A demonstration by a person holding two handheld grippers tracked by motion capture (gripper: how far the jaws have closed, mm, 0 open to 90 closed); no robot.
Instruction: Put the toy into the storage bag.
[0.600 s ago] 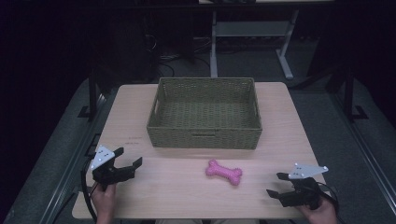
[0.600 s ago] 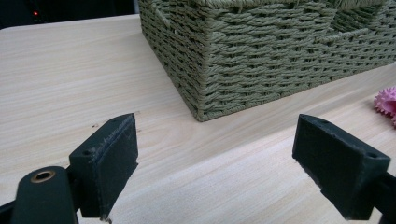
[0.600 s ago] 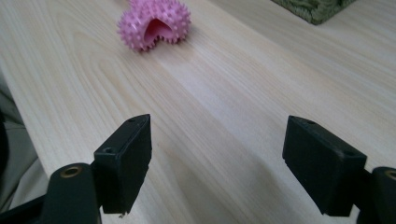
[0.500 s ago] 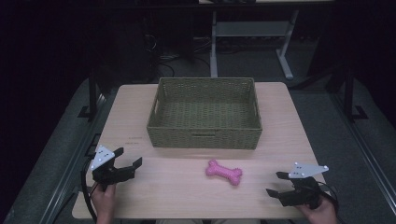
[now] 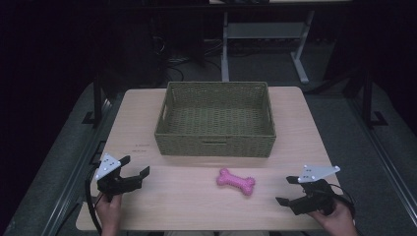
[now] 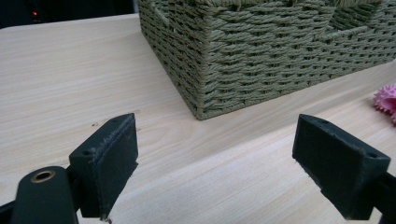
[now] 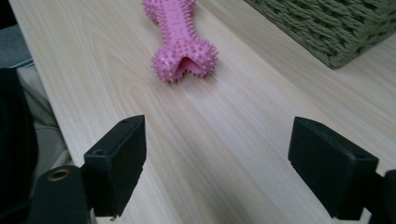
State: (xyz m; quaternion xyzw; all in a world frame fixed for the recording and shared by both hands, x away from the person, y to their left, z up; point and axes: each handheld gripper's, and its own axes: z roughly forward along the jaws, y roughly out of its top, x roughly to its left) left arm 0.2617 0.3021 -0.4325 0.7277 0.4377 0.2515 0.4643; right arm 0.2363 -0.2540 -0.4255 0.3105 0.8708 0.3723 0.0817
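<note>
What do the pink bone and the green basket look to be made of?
Pink bone: likely soft rubber or plastic, matte, covered in small moulded spikes. Green basket: woven twisted cord, perhaps paper rope or seagrass, olive and dull; the braided strands show plainly.

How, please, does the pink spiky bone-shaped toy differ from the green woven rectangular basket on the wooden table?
The pink spiky bone-shaped toy is small and low; the green woven rectangular basket is far larger and taller. The toy is bright pink with nubs all over, while the basket is olive green with a woven weave. The toy lies aslant near the front edge; the basket stands square to the table behind it. Both rest on the light wooden table, apart from each other and untouched.
</note>
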